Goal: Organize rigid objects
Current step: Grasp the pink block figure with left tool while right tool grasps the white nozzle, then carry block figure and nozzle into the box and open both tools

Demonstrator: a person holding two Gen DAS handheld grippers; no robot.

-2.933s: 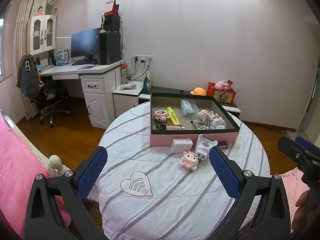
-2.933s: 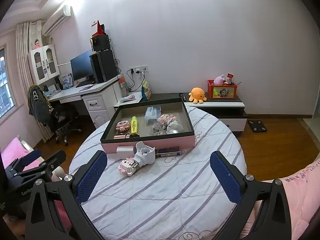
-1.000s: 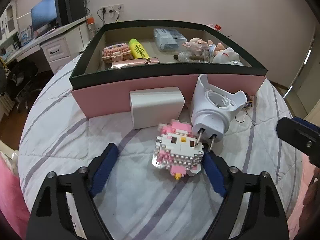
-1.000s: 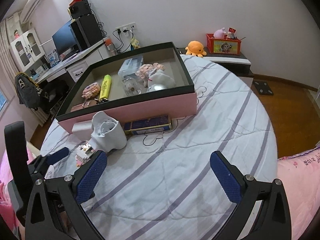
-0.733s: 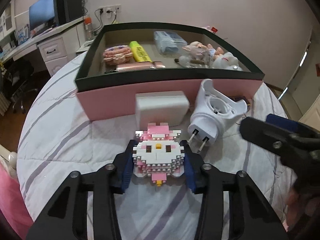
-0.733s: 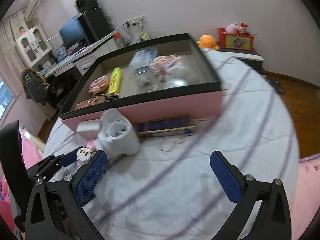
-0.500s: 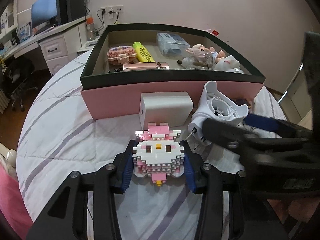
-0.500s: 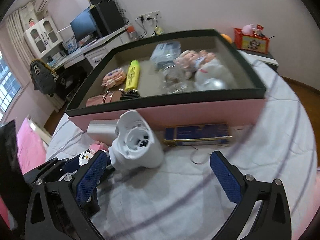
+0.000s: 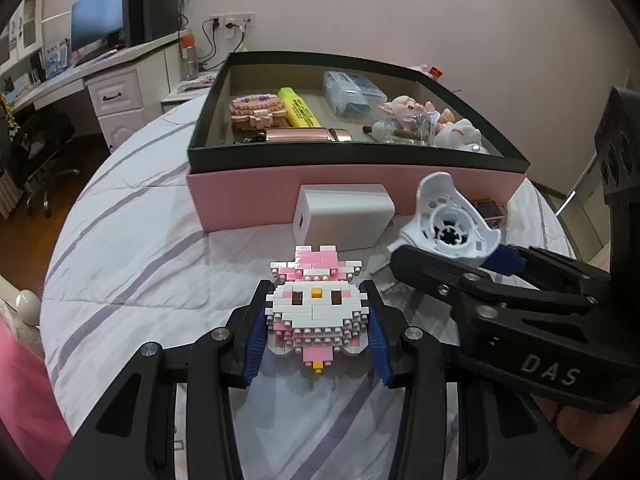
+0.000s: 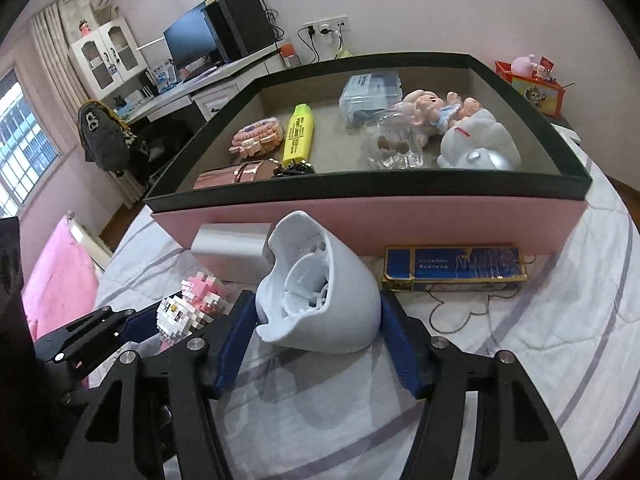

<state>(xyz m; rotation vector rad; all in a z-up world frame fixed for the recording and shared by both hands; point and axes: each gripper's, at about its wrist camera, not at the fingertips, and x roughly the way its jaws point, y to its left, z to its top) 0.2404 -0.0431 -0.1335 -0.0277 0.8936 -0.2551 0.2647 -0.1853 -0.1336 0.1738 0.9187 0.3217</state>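
A pink-and-white brick cat figure stands on the striped round table, and my left gripper is shut on its two sides. To its right lies a white plug-in device with its hollow end facing the box. My right gripper has its jaws closing around the device, and both blue pads touch its sides. In the left wrist view the right gripper reaches in from the right around that device. The open box, pink-walled with a dark rim, stands just behind.
A white charger block and a flat blue box lie against the box's front wall. Inside the box are a yellow highlighter, a doll, a clear case and other small items. A pink bed lies at the left.
The left gripper came down and shut on the brick cat figure, then stayed still. The right gripper moved left to the white device and brought its jaws in against it.
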